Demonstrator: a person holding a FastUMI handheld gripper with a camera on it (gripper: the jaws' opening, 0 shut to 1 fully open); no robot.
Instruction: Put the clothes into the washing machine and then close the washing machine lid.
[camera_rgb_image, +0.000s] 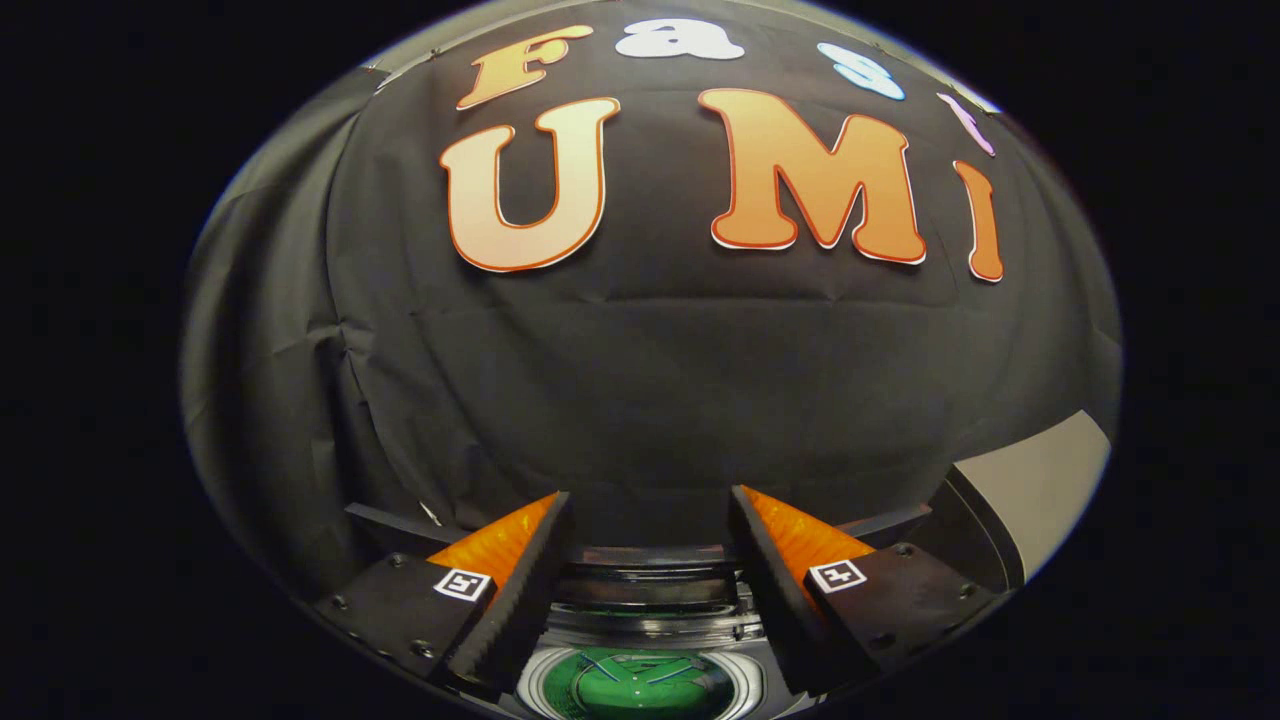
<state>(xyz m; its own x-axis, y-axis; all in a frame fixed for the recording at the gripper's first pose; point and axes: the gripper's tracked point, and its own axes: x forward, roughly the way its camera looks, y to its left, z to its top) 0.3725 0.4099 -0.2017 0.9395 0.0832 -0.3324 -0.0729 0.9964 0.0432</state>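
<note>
Hand-held gripper (650, 540) fingers apart, empty, above washing machine (640, 640) w/ green clothes (635, 685) inside; no legible labels.

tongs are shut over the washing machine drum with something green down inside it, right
Not quite: the tongs are open, with a wide gap between their fingers and nothing held. The gripper view shows them above the washing machine drum, with something green inside it.

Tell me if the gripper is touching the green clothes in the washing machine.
Apart. In the gripper view the open gripper holds nothing; the green clothes lie below, inside the washing machine.
</note>
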